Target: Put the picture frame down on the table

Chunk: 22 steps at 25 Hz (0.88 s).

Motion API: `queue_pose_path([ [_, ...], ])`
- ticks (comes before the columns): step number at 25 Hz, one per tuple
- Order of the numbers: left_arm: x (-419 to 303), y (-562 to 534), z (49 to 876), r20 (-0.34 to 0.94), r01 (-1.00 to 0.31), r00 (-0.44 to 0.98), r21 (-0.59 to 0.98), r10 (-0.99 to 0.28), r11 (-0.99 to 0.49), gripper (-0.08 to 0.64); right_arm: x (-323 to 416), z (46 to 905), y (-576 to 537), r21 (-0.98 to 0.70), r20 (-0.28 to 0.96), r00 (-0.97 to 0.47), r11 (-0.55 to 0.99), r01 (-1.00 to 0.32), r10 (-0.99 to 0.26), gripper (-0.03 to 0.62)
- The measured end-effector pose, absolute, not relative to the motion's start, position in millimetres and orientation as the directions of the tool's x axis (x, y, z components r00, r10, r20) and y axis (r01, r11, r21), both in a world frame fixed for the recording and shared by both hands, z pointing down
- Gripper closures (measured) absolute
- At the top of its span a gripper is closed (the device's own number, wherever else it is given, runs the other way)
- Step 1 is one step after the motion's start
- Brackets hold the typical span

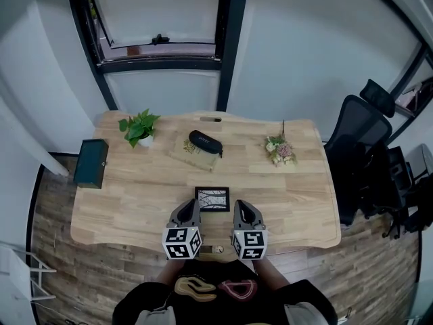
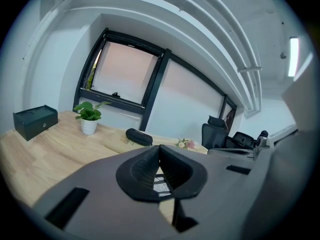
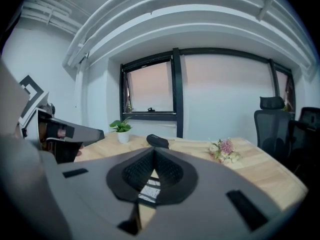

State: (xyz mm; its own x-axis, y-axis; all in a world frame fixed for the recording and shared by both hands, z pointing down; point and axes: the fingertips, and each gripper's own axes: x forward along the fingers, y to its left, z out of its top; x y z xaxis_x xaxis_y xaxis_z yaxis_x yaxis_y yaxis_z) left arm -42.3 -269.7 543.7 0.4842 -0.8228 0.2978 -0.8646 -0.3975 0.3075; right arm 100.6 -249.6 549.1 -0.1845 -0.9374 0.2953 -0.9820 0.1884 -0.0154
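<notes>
Picture frame [image 1: 212, 199]: on the table [image 1: 135, 195], near the near edge, about mid-width, black border, pale picture with dark lines facing up to the head view. It sits in the gap between the two grippers, just beyond their tips. Cannot tell whether either tip touches its border.

Left gripper [image 1: 192, 204]: jaws clenched, pads meeting, nothing between them. In its own view the frame shows only as a sliver below the closed tips.

Right gripper [image 1: 241, 204]: same state, pads pressed together on nothing, with the frame glimpsed under the tips. The two grippers lie side by side, both pointing toward the far side.

Surface: light wooden tabletop with a wavy near edge.
- Far left: potted plant [image 1: 140, 128].
- Far centre: black glasses case [image 1: 205, 143] on a beige cloth [image 1: 184, 149].
- Far right: small dried bouquet [image 1: 281, 149].
- Left edge: dark green box [image 1: 91, 162], partly overhanging.

All of these are well apart from the frame.

Room: white wall and a dark-framed window [image 1: 162, 19] beyond the far edge. Black office chair [image 1: 358, 147] stands just off the right end. Wood-plank floor [image 1: 54, 249].

Open room: bare tabletop to the left, right and far side of the frame. The near edge is close behind the grippers.
</notes>
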Motion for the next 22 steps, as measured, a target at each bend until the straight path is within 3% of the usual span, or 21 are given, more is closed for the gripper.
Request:
queue_pose_path([
  [22,-32.8,-262.2,548.0,0.309,-0.865,0.484,0.312,-0.819,-0.393,0.543,96.9,558.4,-243.3,-0.021,0.306,-0.227,0.232,-0.972,-0.925,0.583],
])
